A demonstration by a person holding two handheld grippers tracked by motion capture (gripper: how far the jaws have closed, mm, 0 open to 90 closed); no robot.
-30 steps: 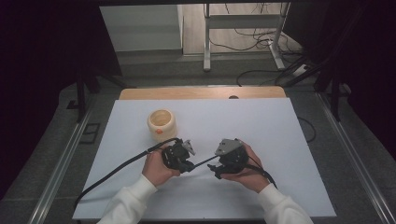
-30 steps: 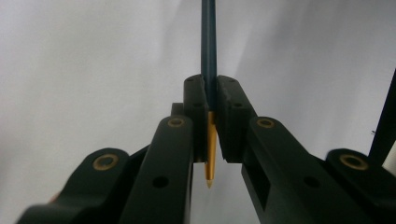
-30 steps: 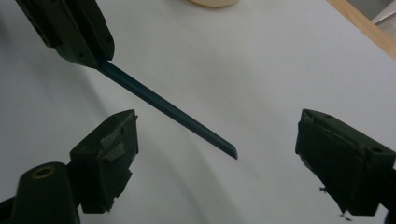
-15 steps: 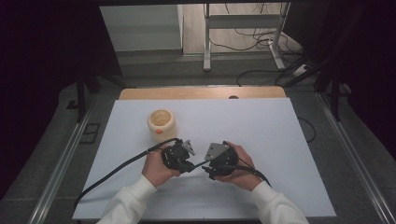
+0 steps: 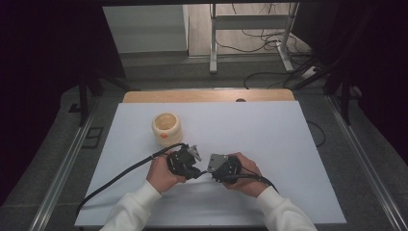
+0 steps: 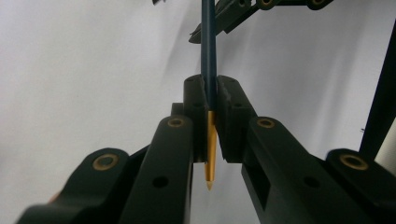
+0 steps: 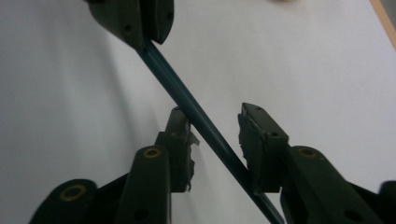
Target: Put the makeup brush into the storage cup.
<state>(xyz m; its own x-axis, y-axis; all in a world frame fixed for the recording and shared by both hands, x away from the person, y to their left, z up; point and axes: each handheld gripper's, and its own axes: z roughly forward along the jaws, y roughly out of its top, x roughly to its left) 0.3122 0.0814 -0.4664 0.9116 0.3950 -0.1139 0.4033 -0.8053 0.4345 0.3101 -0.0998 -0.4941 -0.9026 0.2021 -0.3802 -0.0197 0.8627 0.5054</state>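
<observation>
A thin blue pen (image 6: 208, 42) with a gold pointed tip (image 6: 210, 154) is clamped upright in the left gripper view, my left gripper (image 6: 211, 88) shut on its shaft. In the high view both hands hold the left gripper (image 5: 198, 168) and the right gripper (image 5: 210, 173) nose to nose near the table's front. In the right gripper view the pen (image 7: 187, 100) runs slantwise between the pads of my right gripper (image 7: 215, 123). Those jaws have just been closing around it, and a gap still shows on the right side. The left gripper (image 7: 140, 23) holds the pen's far end.
A cream round pot (image 5: 166, 129) with an orange mark stands behind and left of the hands. The white table sheet (image 5: 269, 139) ends at a wooden strip (image 5: 207, 95) at the back. Black cables (image 5: 120, 175) trail off from the grippers.
My right hand has slid left until its gripper meets the left gripper. The left hand has kept still.
</observation>
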